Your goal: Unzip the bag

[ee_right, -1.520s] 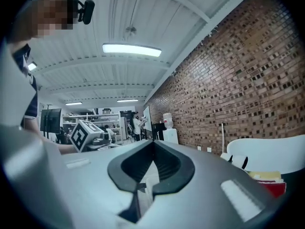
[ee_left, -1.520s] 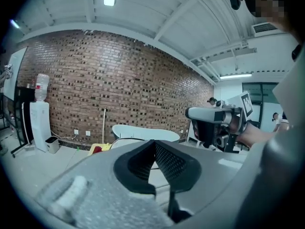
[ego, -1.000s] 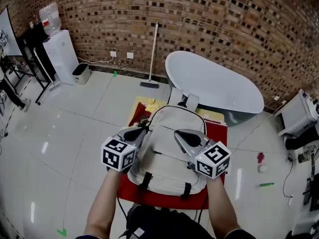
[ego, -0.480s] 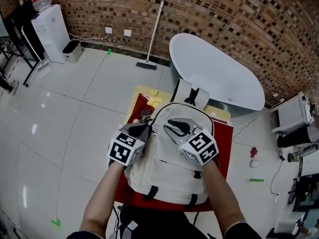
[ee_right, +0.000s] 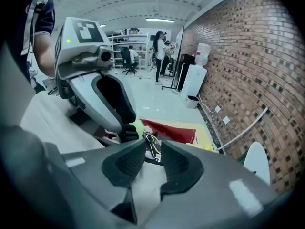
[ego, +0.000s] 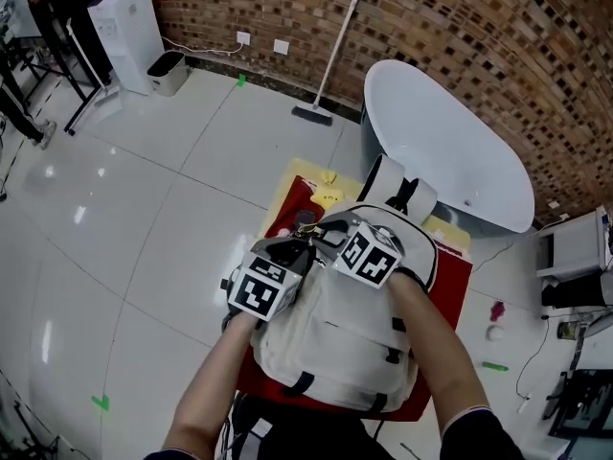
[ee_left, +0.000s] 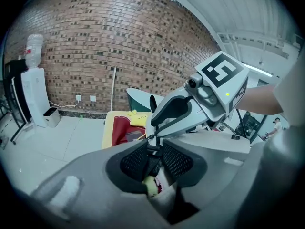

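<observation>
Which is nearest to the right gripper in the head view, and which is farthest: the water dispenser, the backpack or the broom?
1. backpack, directly under the right gripper.
2. broom, ahead, leaning on the brick wall.
3. water dispenser, far left corner.

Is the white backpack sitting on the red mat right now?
Yes, the white backpack lies on the red mat, whose edges show around it in the head view.

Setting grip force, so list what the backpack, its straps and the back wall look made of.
Backpack: cream woven fabric, matte, likely canvas or nylon; it creases softly. Straps: black webbing, apparently. Wall: rough red-brown brick with visible mortar lines.
</observation>
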